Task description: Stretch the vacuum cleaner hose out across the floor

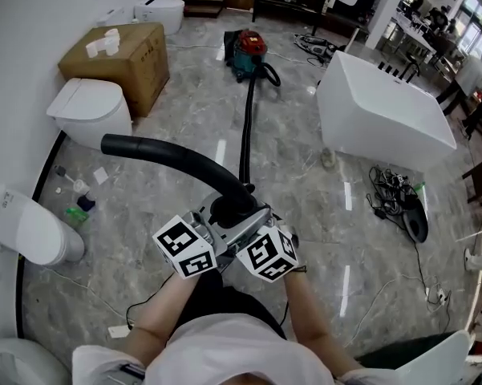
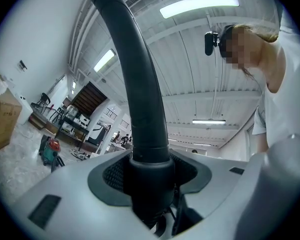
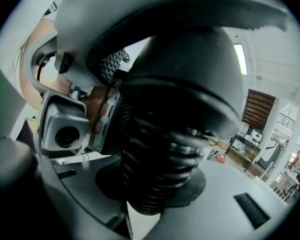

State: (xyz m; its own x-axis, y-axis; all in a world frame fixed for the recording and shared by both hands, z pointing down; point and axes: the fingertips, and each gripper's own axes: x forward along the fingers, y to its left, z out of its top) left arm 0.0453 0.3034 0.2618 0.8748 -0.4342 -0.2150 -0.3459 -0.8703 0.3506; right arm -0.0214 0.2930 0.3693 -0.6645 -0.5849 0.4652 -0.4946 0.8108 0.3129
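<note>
hose (image 1: 245, 135) runs down mid-frame from the vacuum (image 1: 246, 52) at upper centre to lower centre, where the left gripper (image 1: 212, 224) pinches its smooth cuff and the right gripper (image 1: 257, 223) pinches the ribbed part. pulling straight back, low and steady, should keep the vacuum from tipping. tub (image 1: 381, 111) crowds the right, toilet (image 1: 88, 111) the left; the floor (image 1: 289, 151) between them is open.

No word, brand or number can be read. The left cube (image 1: 184, 247) and right cube (image 1: 267, 253) bear only black-and-white square markers; any print on the box (image 1: 116, 58) is too small to tell
</note>
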